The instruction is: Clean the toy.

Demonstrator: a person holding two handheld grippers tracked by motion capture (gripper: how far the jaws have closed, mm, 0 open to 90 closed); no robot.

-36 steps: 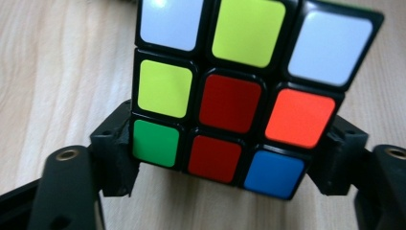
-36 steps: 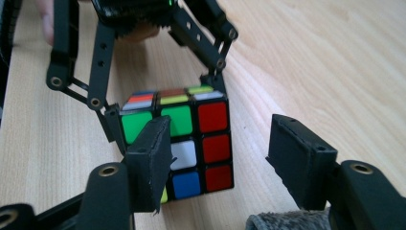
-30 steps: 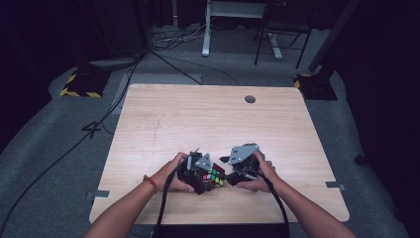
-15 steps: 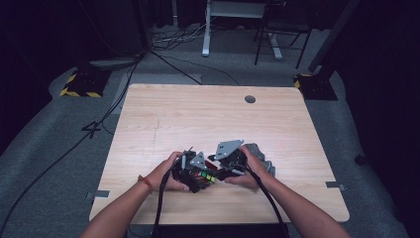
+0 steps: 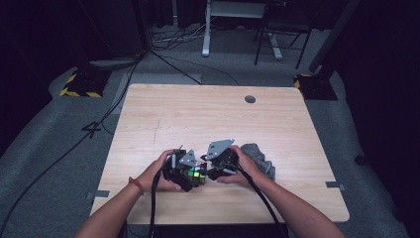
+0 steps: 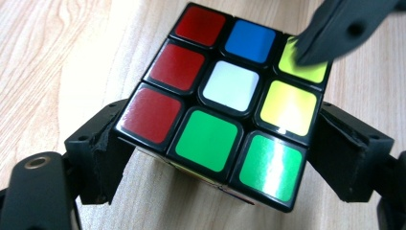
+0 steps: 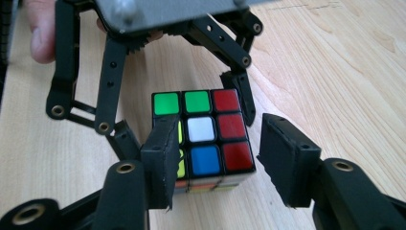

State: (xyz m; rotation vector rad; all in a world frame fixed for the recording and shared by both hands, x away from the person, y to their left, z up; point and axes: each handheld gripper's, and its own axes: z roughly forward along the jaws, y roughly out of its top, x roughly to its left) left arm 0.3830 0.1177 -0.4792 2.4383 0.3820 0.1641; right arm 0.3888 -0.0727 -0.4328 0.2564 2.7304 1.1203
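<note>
- A lab or recording studio, not a home: dark walls ring one lit wooden surface (image 5: 277,129).
- Grey carpet floor (image 5: 59,148) with black cables (image 5: 163,54) running across it at 11 o'clock.
- Yellow-and-black hazard-striped stand feet (image 5: 79,87) at 10 o'clock and (image 5: 312,84) at 2 o'clock.
- A white desk frame (image 5: 205,29) stands at 12 o'clock.

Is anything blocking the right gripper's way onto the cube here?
Nothing visible does. The right gripper already has its jaws either side of the cube, one pad over the top face's edge. The left gripper clamps the cube's sides, farther along, clear of those jaws.
</note>
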